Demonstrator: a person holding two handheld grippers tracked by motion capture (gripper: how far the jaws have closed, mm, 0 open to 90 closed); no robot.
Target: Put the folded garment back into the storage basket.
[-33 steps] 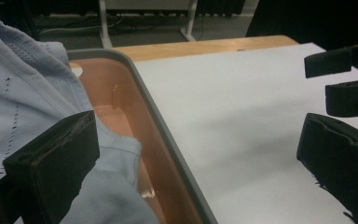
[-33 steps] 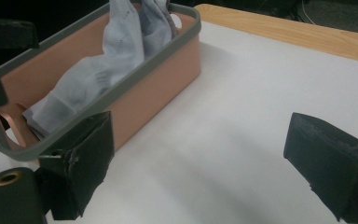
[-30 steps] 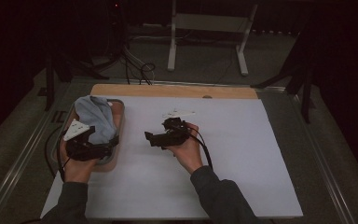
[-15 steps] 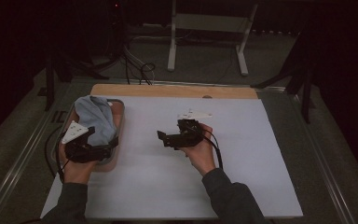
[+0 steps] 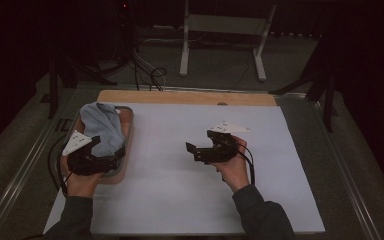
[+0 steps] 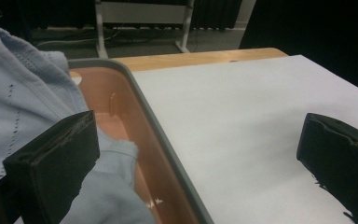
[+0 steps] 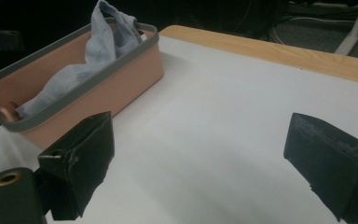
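So both my grippers are up over the table (image 5: pixel 180 200) right now and neither one has anything in it.

My left gripper (image 6: pixel 200 154) has its jaws spread wide. One jaw sits over the blue cloth (image 6: pixel 23 102), right up against it as far as I can tell, though I can't say for sure it's touching. The other jaw is out over the bare white tabletop. Between the two jaws runs the grey rim of the pink tub (image 6: pixel 154 130), so I'm basically straddling its near corner. The cloth is bunched up inside the tub, piled higher than the rim on the side of my one jaw.

In the high view, that left gripper (image 5: pixel 107 157) sits at the near end of the tub (image 5: pixel 128 131), with the cloth (image 5: pixel 102 127) heaped just ahead of it.

My right gripper (image 7: pixel 205 163) is also spread wide, nothing between the jaws but white table surface. The tub (image 7: pixel 98 98) is off beyond one jaw, well apart from it, with the cloth (image 7: pixel 105 42) sticking up out of it in a crumpled peak. In the high view that right gripper (image 5: pixel 196 150) points toward the tub from the middle of the table.

A strip of wood (image 5: pixel 185 96) edges the far side of the white surface.
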